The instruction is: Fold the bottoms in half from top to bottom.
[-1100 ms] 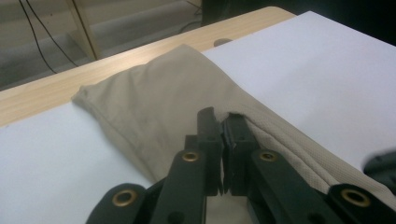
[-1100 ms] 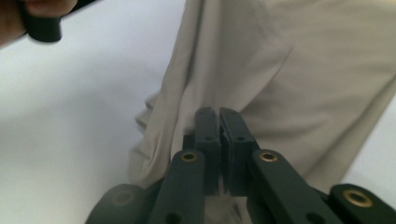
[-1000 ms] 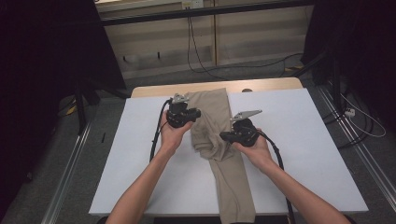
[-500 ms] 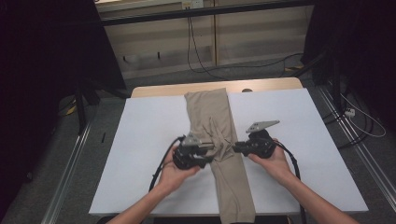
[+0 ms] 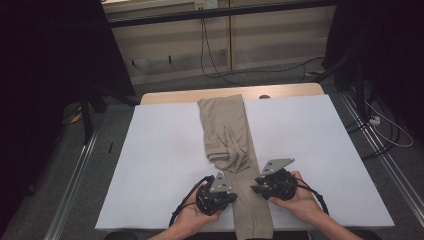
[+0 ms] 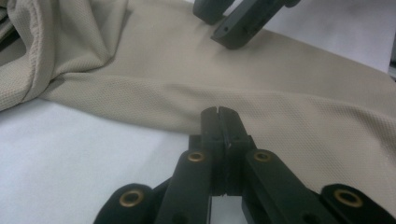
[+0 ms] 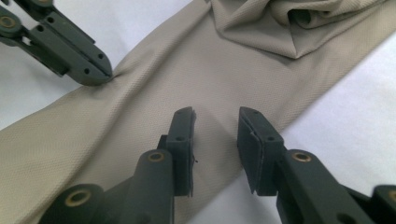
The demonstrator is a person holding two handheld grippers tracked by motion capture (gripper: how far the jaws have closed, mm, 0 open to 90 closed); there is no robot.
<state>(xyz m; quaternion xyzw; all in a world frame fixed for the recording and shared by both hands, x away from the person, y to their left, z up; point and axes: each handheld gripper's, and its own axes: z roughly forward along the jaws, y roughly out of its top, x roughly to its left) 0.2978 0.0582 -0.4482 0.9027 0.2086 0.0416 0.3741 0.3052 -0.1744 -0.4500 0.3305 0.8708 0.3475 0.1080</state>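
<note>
Beige trousers (image 5: pixel 227 132) lie lengthwise down the middle of the white table (image 5: pixel 160 165): waist end at upper centre, folded-over bunch mid-frame, one leg running off the bottom edge.

Changes vs. a second ago:
- Both claws came down the frame, from the bunched middle section to the lower leg, near the bottom edge of the high view.
- Left claw (image 5: pixel 234 196) has just been closing and is now clenched. In the left gripper view its tips (image 6: pixel 217 116) meet at the near edge of the leg fabric. From the right gripper view the same claw (image 7: pixel 100 74) pinches a small pucker at the leg's edge, so I read it as gripping the trouser leg.
- Right claw (image 5: pixel 254 189) has just been opening. In the right gripper view its jaws stand apart, leg fabric under the gap, pads not pressing: released.

Meaning, as I judge it: grip point has shifted from the middle fold to the lower leg. Left side is secured, right still has to bite before the leg can be lifted and folded up.

Relative layout: the leg runs between the two claws, left claw at its left edge, right claw (image 7: pixel 215 140) at its right edge, tips facing each other across the cloth.
</note>
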